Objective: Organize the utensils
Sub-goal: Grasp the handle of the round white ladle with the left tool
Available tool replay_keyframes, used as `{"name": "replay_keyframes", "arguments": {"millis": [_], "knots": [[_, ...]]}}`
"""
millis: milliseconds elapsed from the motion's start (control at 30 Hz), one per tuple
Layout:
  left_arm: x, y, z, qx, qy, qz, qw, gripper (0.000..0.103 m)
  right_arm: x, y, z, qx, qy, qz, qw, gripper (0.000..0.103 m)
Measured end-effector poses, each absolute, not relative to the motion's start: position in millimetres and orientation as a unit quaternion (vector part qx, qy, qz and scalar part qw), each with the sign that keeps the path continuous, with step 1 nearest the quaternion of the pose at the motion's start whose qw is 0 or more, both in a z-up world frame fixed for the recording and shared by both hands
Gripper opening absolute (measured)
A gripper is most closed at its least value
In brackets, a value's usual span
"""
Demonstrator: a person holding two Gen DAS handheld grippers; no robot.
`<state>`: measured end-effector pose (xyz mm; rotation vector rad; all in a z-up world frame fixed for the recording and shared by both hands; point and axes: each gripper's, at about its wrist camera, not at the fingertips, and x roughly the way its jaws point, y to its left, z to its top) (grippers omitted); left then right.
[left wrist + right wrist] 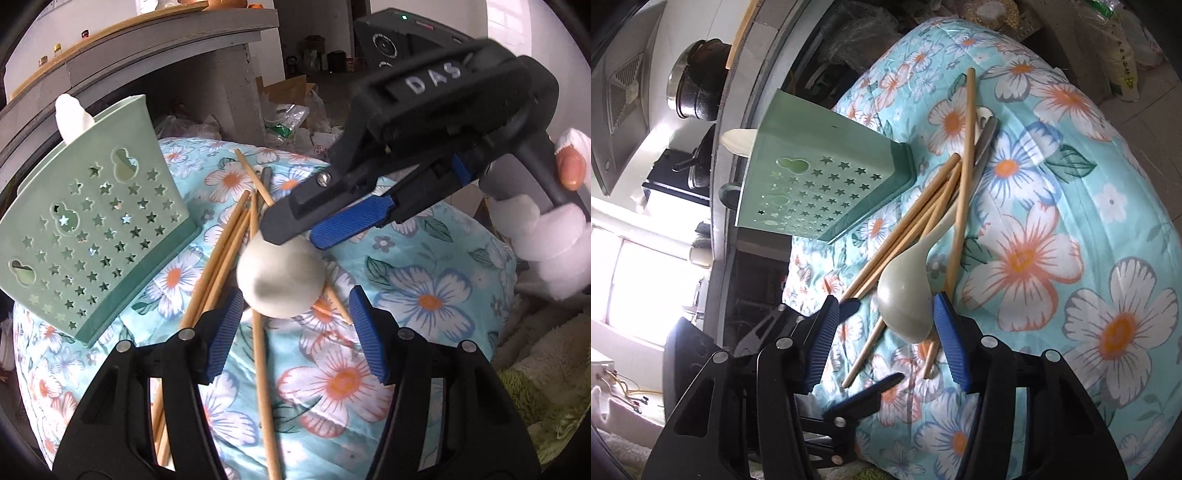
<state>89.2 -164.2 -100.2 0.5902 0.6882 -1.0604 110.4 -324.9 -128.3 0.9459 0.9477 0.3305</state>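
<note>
A white spoon (279,280) (905,302) lies bowl-down across several wooden chopsticks (218,266) (916,218) on a floral cloth (424,295) (1052,258). My right gripper (299,240) (886,339) straddles the spoon's bowl. One pad is at the bowl's edge and the other stands clear of it, so the gripper is open. My left gripper (297,332) (868,343) is open just short of the bowl, over a chopstick, gripping nothing. A green star-holed holder (92,229) (816,184) stands tilted beside the pile, with a white handle (70,114) sticking out of it.
A grey metal handle (986,138) lies under the chopsticks' far ends. A grey shelf (147,48) runs behind the holder, with a black pot (698,85) on it. Bags and boxes (295,122) crowd the floor beyond the cloth. A white-wrapped hand (554,229) holds my right gripper.
</note>
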Motion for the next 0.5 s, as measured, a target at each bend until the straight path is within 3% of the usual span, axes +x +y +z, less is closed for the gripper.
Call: {"name": "replay_keyframes", "arguments": {"millis": [500], "knots": [[93.9, -164.7, -102.8, 0.247, 0.322, -0.478, 0.779, 0.057, 127.4, -318.5, -122.9, 0.468, 0.427, 0.2, 0.747, 0.053]]}}
